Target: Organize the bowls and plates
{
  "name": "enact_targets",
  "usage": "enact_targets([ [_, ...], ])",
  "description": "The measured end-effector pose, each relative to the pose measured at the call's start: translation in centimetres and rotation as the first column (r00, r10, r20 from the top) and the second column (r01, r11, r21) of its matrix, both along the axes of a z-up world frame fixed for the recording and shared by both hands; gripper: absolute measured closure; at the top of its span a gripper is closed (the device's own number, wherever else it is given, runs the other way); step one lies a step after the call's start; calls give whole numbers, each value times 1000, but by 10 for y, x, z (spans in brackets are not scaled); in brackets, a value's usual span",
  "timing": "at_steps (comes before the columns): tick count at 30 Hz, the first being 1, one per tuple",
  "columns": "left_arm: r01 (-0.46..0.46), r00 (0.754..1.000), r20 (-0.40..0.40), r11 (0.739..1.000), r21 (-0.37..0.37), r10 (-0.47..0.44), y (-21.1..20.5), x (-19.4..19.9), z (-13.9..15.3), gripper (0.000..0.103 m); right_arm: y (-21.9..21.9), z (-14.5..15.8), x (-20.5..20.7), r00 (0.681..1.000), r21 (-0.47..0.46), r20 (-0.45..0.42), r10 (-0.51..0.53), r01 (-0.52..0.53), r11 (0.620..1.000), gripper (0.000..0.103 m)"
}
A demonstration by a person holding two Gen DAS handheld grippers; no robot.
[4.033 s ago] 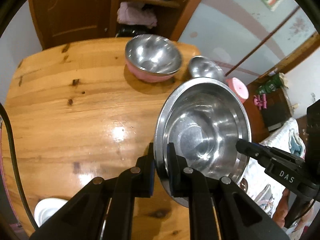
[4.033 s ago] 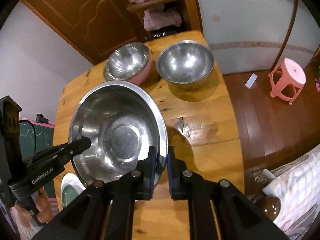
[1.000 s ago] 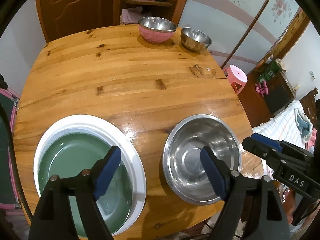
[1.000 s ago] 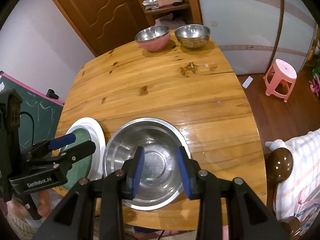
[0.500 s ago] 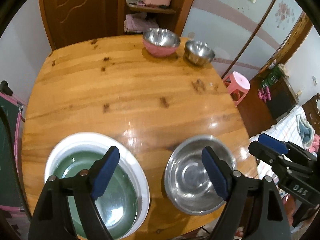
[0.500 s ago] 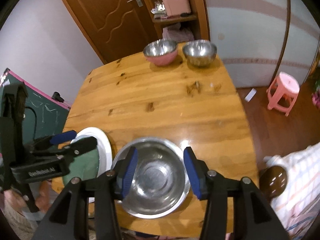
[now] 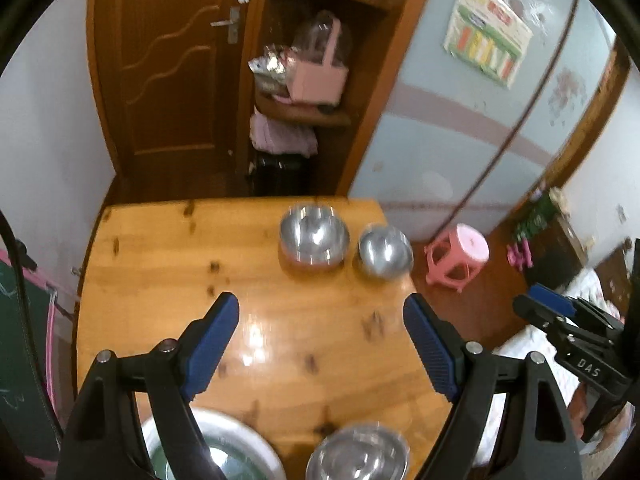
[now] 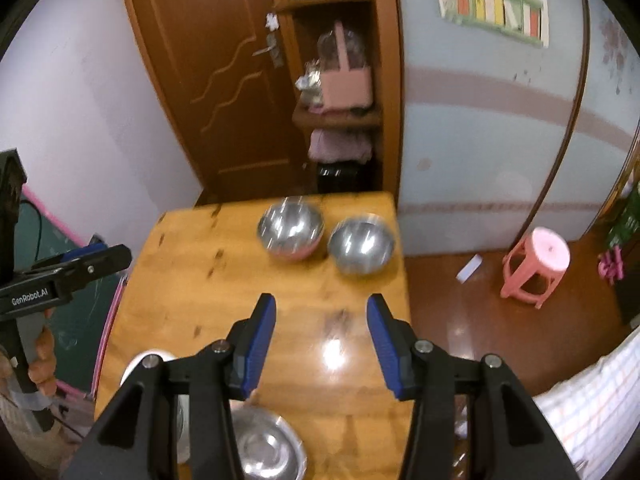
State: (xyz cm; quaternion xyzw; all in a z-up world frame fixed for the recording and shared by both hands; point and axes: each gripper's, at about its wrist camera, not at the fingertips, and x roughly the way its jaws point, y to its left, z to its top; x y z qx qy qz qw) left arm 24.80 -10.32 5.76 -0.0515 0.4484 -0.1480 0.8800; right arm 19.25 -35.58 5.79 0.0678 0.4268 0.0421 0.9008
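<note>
Both grippers hang empty above the wooden surface, fingers spread.

The left gripper holds its blue-padded fingers wide apart, gripping nothing; the right gripper has its fingers moderately apart, also empty. Below them at the near edge sit a large steel bowl and, just to its left, a green plate with a white rim, both partly hidden behind the fingers. At the far end, well apart from these, a steel bowl with a pink outside stands just beside a smaller steel bowl. A pink stool stands on the floor to the right.
</note>
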Motion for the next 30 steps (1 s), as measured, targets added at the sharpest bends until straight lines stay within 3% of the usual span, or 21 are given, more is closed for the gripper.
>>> enact_targets([
  [6, -73, 996, 64, 996, 49, 69, -16, 69, 9, 20, -10, 15, 67, 1000, -29, 24, -3, 4, 1000, 55],
  [10, -134, 990, 59, 984, 120, 127, -24, 123, -15, 20, -9, 0, 113, 1000, -52, -2, 17, -17, 998, 55],
  [19, -140, 975, -154, 982, 127, 159, -23, 208, -139, 20, 10, -97, 209, 981, -30, -173, 87, -93, 995, 55],
  [26, -132, 940, -299, 984, 116, 161, -20, 221, -222, 22, 32, -173, 247, 946, -11, -300, 123, -132, 991, 56],
  [30, -125, 917, -374, 990, 62, 139, -17, 224, -251, 39, 37, -196, 261, 936, -17, -330, 125, -138, 990, 62],
])
